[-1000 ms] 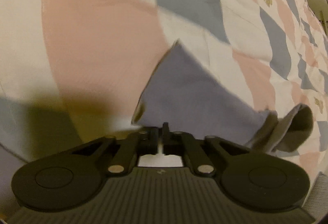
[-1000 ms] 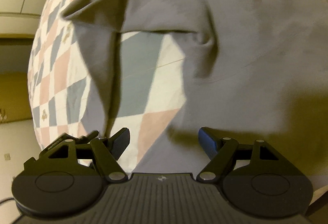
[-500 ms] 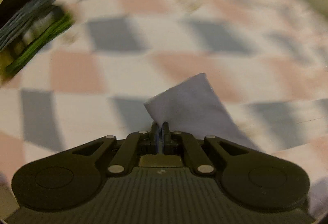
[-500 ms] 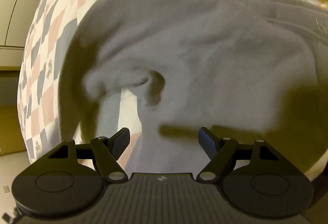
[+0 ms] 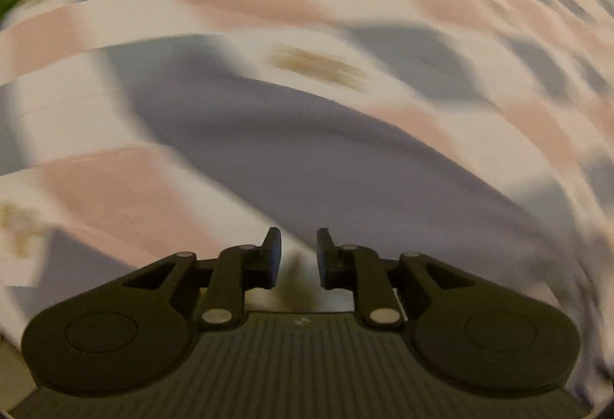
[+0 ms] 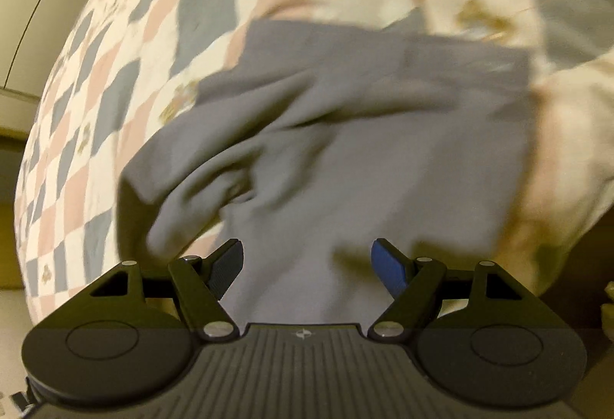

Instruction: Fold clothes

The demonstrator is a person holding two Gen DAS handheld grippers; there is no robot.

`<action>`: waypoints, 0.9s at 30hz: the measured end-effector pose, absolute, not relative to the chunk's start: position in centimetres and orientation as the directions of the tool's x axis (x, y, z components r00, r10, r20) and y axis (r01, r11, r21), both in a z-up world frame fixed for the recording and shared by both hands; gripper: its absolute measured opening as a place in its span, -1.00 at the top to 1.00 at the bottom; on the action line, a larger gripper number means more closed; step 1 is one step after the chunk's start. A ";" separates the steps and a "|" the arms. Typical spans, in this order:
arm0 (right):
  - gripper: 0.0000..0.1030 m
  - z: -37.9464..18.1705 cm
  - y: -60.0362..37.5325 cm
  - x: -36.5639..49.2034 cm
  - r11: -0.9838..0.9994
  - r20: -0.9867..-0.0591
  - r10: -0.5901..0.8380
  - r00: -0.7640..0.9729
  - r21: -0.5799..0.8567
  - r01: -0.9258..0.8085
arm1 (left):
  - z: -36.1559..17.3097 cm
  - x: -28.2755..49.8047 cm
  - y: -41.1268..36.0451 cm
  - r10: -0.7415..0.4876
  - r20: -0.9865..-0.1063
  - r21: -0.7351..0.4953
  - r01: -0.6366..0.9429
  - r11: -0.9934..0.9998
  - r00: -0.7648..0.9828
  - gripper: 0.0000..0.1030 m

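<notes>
On one checkered bedspread (image 6: 99,135) lies one grey garment (image 6: 345,135) (rumpled), left gripper (image 5: 297,254) and right gripper (image 6: 307,265) both released.

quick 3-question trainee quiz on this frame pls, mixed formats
1. True or false: the left gripper is clamped on the grey garment.
2. Which is spread wider? A) the right gripper B) the left gripper.
3. Fill in: the garment lies on a ____-patterned bedspread.

Key:
1. False. Its fingers stand apart with nothing between them.
2. A.
3. Checkered, in pink, grey and cream.
</notes>
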State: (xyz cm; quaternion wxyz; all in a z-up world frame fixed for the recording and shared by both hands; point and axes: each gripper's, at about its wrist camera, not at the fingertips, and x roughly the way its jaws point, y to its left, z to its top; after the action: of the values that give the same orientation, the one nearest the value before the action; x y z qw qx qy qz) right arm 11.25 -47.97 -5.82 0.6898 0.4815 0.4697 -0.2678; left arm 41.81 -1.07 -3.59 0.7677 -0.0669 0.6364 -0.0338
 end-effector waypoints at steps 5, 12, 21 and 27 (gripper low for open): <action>-0.48 -5.1 -50.9 8.2 0.401 -0.900 0.003 0.436 0.401 0.824 | -1.7 39.5 -15.2 -0.309 -0.939 -0.261 0.272 0.926 0.150 0.69; -0.47 -5.0 -55.7 5.4 0.502 -0.899 -0.077 0.430 0.338 0.796 | -1.2 39.8 -33.8 -0.431 -0.899 -0.314 0.566 0.762 0.082 0.64; -0.47 -7.8 -58.4 5.2 0.496 -0.875 0.003 0.484 0.422 0.759 | -7.7 42.6 -49.4 -0.374 -0.927 -0.249 0.798 0.549 -0.032 0.34; -0.39 -10.5 -58.6 5.1 0.467 -0.880 0.016 0.475 0.427 0.774 | -12.6 43.0 -53.4 -0.309 -0.948 -0.214 0.874 0.436 -0.078 0.23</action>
State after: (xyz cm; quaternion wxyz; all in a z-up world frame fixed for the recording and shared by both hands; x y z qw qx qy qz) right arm 5.11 -58.55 -10.51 0.7335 0.4468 0.4423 -0.2582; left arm 43.01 -53.38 -12.63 0.6312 0.2501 0.5653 -0.4686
